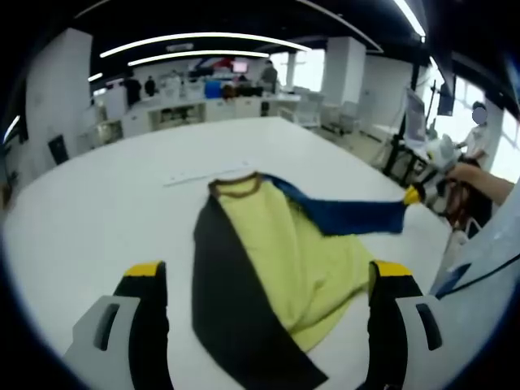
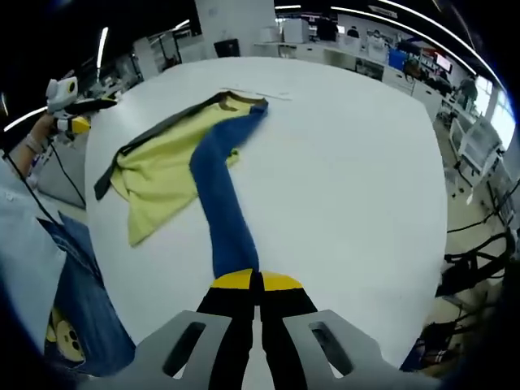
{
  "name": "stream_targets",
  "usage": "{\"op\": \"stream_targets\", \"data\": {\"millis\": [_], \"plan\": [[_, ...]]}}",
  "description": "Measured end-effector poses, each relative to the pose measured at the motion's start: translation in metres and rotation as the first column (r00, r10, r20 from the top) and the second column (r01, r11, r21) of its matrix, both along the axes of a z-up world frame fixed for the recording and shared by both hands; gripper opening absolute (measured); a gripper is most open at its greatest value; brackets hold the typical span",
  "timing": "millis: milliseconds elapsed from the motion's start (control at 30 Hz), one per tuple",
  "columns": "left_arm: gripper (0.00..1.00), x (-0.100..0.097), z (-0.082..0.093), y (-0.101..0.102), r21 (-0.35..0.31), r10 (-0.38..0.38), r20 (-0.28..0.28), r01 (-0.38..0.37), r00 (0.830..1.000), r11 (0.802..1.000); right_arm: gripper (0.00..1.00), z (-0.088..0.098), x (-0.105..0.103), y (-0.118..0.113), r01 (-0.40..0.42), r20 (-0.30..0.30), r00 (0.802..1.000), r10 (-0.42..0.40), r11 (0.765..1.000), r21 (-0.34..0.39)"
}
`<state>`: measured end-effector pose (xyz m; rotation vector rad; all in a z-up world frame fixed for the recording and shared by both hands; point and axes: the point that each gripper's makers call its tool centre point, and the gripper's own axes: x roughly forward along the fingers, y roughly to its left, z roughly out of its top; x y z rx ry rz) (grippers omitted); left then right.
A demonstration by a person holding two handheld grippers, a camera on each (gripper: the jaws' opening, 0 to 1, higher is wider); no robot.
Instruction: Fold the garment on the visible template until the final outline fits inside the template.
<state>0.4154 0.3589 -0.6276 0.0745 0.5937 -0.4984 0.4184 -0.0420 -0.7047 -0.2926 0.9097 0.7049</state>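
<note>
**SLEEVE HELD OUT – RISKS AND CLEARANCE**

Garment (image 1: 276, 268) lying on white tabletop (image 1: 97, 211), yellow body w/ dark panel (image 1: 231, 309) along one side and brown collar (image 1: 236, 187) at far end. Blue sleeve (image 2: 223, 203) pulled out straight from the body, away from the dark panel.

Right gripper (image 2: 257, 282): fingers closed, clamped on cuff end of blue sleeve. Seen also in left gripper view at the sleeve tip, held by a hand. Left gripper (image 1: 268, 280): fingers spread wide, gripping nothing, garment lower part between them; contact w/ cloth can't be confirmed.

Template: thin pale line (image 1: 207, 173) on tabletop just beyond collar; rest of outline not made out.

Risks (judgement):
- Sleeve under tension, body unpinned → whole garment likely to drag toward right gripper, off template.
- Thin cuff grip → slip, sleeve drops crooked.
- Folding sleeve across w/o flattening → bunching, outline oversize.
- Yellow hem near left gripper already rumpled; folding over it locks creases in.

Edges/room:
- Tabletop wide open beyond collar and on sleeve side.
- Near edge close to garment's lower hem on dark-panel side; keep hem off it.
- Person's jeans (image 2: 77, 301) at that edge.
</note>
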Motion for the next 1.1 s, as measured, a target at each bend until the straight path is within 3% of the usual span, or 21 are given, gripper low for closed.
{"op": "stream_targets", "data": {"millis": [200,333,467,1100], "plan": [[0.99,0.0,-0.001,-0.001,-0.001,-0.004,-0.006,0.004,1.0,1.0,0.02,0.005,0.011,-0.025,0.05,0.001,0.999,-0.05,0.999,-0.01],[1.0,-0.001,-0.004,0.001,-0.003,0.004,-0.018,-0.004,1.0,1.0,0.02,0.004,0.018,-0.045,0.056,0.009,0.998,-0.055,0.995,-0.087],[1.0,-0.001,-0.006,0.001,-0.002,0.002,-0.023,-0.002,1.0,1.0,0.02,0.003,0.026,-0.059,0.072,0.005,0.997,-0.072,0.991,-0.114],[0.99,-0.001,-0.009,0.003,-0.023,0.035,-0.04,-0.036,0.999,0.999,0.02,-0.021,0.059,-0.105,0.121,-0.036,0.991,-0.131,0.972,-0.203]]}}
